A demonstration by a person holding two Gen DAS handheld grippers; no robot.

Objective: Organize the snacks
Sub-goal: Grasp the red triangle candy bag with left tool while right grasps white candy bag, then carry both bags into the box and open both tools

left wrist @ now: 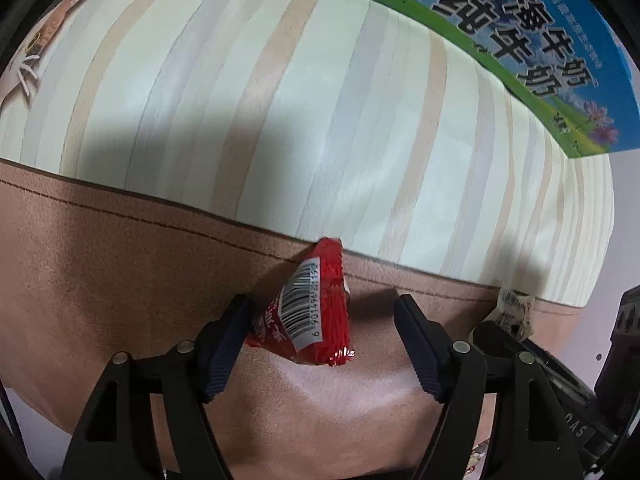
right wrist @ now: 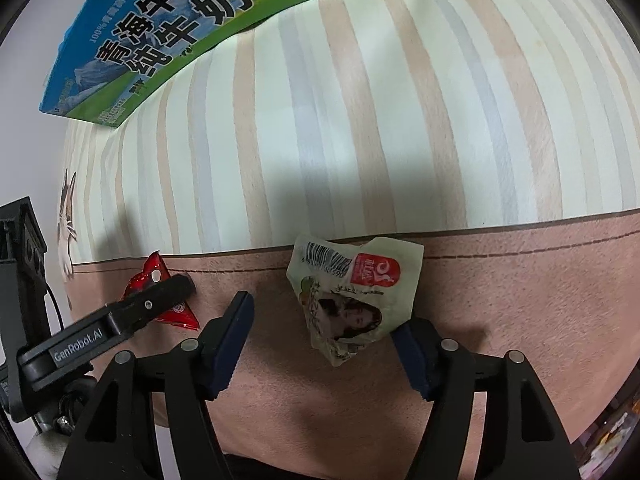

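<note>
While both grippers point steeply down at the tan suede-like band of the mat (left wrist: 120,280), each has one small snack between its spread jaws, and no pad visibly presses on either.

The left gripper (left wrist: 320,344) stands with its jaws apart. Between them lies the red foil snack packet with a white barcode label (left wrist: 308,308). Its long axis runs away from the gripper, and its far tip just reaches the seam where the tan band meets the cream, beige and grey striped part of the mat (left wrist: 280,100). The packet sits off-centre: it lies against or just beside the left pad, while bare tan band separates it from the right pad.

The right gripper (right wrist: 324,340) also has its jaws apart. The crumpled pale green snack wrapper with a red label and a printed portrait (right wrist: 352,292) lies on the tan band, its top edge near the same seam. It is nearer the right pad, which its lower corner seems to meet; the left pad is well clear.

Judging from this, both snacks lie loose on the mat. Each hand is nearer its own packet. The blue and green milk carton (right wrist: 152,36) stands well beyond the seam, across the striped part.
</note>
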